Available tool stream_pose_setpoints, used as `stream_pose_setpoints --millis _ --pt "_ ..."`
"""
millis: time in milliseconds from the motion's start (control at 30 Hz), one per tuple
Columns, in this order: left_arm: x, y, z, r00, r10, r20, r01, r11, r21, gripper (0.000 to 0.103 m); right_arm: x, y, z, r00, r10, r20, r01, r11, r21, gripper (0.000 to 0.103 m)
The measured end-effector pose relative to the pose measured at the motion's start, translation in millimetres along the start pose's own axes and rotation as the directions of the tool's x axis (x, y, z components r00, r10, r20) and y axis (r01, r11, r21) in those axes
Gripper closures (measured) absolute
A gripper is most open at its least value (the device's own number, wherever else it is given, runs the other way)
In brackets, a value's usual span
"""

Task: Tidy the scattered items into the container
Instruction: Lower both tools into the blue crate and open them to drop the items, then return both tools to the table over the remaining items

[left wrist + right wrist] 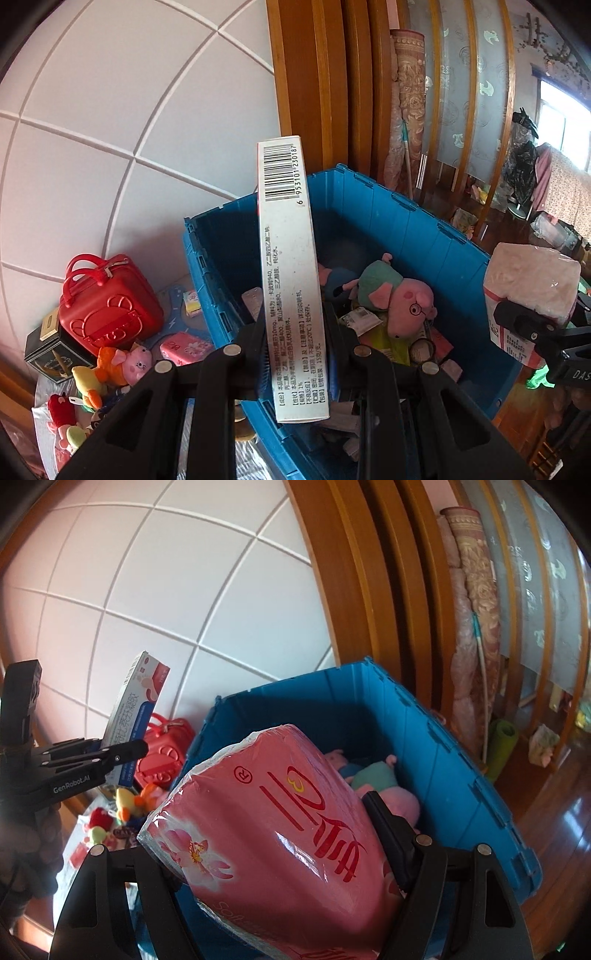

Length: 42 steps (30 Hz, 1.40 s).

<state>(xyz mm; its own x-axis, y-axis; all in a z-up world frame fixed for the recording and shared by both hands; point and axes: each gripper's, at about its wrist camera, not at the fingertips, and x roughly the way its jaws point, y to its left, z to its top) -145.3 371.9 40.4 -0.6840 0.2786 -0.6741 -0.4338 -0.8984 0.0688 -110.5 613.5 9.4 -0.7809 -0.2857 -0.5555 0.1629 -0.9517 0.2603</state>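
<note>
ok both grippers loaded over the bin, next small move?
Probably lower the left gripper a little into the blue bin and open it. Its white box already hangs above the bin's open interior, left of the plush pig; the right gripper holds the pink tissue pack alongside.

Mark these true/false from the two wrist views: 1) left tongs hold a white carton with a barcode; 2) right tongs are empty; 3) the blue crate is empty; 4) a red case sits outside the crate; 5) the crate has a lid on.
1. True. The left tongs are shut on the white carton, barcode end pointing away from the camera.
2. False. The right tongs grip a pink tissue pack.
3. False. The blue crate already holds a pink pig plush and other items.
4. True. The red case sits beside the crate, among small toys.
5. False. The crate is open on top.
</note>
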Motion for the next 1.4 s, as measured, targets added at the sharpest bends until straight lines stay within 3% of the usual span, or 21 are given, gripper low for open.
stream_pose_setpoints --millis 367,400,433,467,567,767,967,1200,1400 --pt "20.6 -13.1 15.1 1.000 -0.014 -0.024 0.015 0.999 0.028 0.077 20.5 -9.5 7.5 1.000 0.005 -0.015 -0.005 1.000 0.001 0.023" --pt "23.3 -15.8 16.2 0.999 -0.014 -0.037 0.016 0.999 0.043 0.069 21.8 -8.7 8.8 1.000 0.005 -0.007 -0.005 1.000 -0.004 0.019" --pt "25.7 -17.0 16.8 0.999 -0.022 -0.049 0.025 0.999 0.048 0.031 22.2 -7.4 10.5 1.000 0.000 0.007 0.000 1.000 -0.009 0.015" --pt "25.5 -15.6 17.0 0.998 -0.041 -0.042 0.043 0.998 0.036 0.000 22.5 -6.3 12.2 1.000 -0.005 0.019 0.005 1.000 -0.012 0.000" --pt "22.6 -7.8 15.4 0.997 -0.071 -0.025 0.071 0.997 0.001 0.000 24.0 -3.3 18.2 0.999 -0.010 0.053 0.010 1.000 -0.012 0.000" --pt "18.4 2.8 8.1 0.998 -0.045 -0.042 0.046 0.999 0.015 0.000 35.2 2.3 22.4 0.999 -0.002 0.034 0.003 1.000 -0.018 0.000" --pt "9.6 25.5 -10.9 0.998 -0.042 -0.039 0.040 0.999 -0.037 0.000 33.6 18.7 20.8 0.999 0.023 0.034 -0.022 0.999 -0.043 0.000" --pt "-4.3 58.0 -48.9 0.999 -0.010 -0.052 0.004 0.994 -0.109 0.000 33.9 54.3 15.8 0.998 0.063 0.008 -0.062 0.992 -0.108 0.000" --pt "-27.5 110.7 -97.8 0.997 0.046 -0.070 -0.059 0.980 -0.192 0.000 34.6 108.4 7.9 0.994 0.110 -0.019 -0.111 0.976 -0.186 0.000"
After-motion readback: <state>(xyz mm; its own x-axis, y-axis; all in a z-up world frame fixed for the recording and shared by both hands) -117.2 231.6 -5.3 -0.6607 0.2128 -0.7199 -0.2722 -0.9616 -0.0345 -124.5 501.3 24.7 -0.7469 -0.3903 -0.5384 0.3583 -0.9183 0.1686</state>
